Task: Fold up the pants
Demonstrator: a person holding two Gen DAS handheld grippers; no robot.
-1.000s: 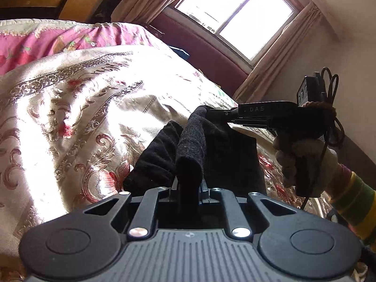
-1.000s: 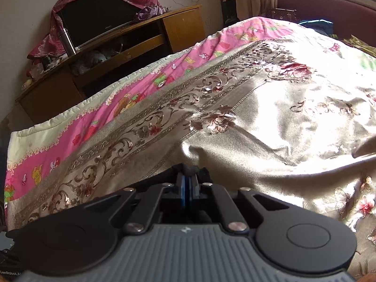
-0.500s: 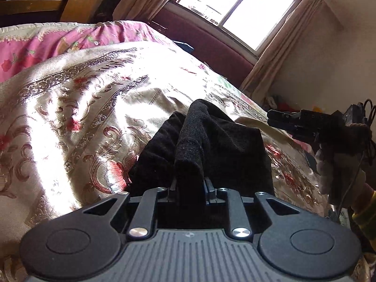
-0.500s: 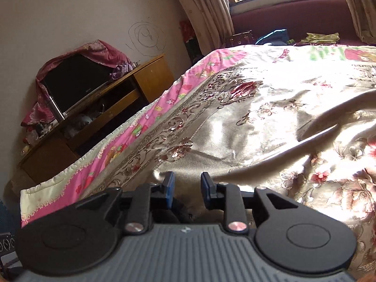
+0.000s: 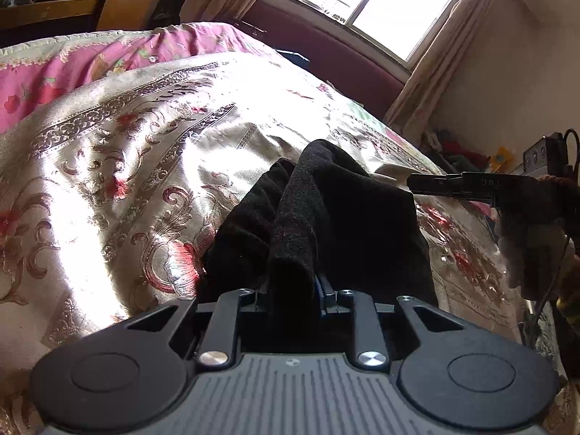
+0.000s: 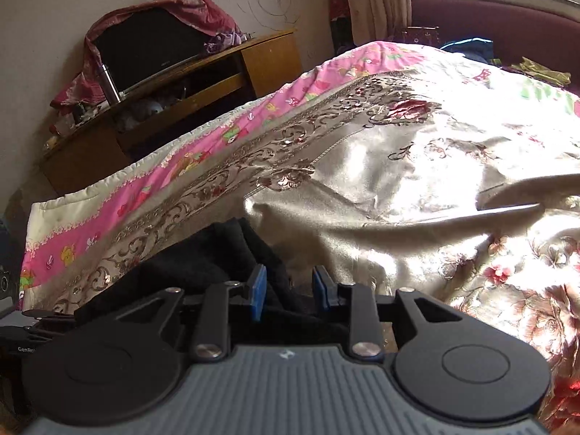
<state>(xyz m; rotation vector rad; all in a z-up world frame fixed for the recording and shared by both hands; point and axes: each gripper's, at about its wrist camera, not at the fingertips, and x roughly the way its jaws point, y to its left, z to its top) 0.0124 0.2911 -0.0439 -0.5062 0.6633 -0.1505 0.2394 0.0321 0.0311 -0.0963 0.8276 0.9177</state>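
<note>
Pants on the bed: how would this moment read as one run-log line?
pants: black, bunched on bedspread | left gripper: jaws opening, pants fold between | right gripper: open, nothing gripped

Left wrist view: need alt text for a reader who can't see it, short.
The left gripper, its jaws opening, has a raised fold of the black pants between them, over a gold floral bedspread. The right gripper hangs beside the pants at the right edge, under a bright window.

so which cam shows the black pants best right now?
Left wrist. The black pants fill the middle of that view, bunched on the bedspread, one fold between the opening jaws of the left gripper. Right wrist catches only a dark edge low down, partly behind the right gripper.
</note>
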